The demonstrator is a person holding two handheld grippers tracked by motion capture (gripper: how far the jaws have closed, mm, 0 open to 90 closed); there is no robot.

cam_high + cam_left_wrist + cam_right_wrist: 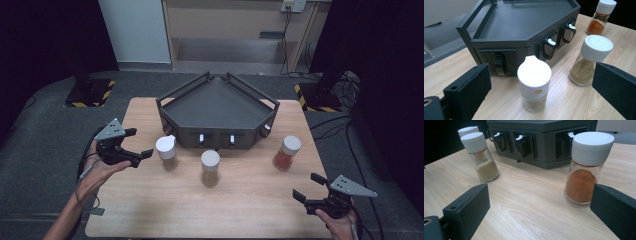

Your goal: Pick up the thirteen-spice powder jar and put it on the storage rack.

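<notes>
Three white-capped spice jars stand on the wooden table [150, 210] in front of a dark grey corner rack [218, 100]. The left jar [166, 149] has a rounded pour cap [534, 72] and pale powder. The middle jar [210, 167] holds tan powder, and the right jar [286, 152] holds orange powder. My left gripper [139, 143] is open just left of the left jar, which stands ahead of its jaws, apart from them. My right gripper [308, 186] is open near the front right edge, with the orange jar [584, 167] ahead of it, untouched.
The rack's front face carries small hooks with white tips [549, 42] and its shelf [524, 22] is bare. The tan jar [481, 157] stands left of the orange one in the right gripper view. Dark floor and stand bases [90, 92] surround the table.
</notes>
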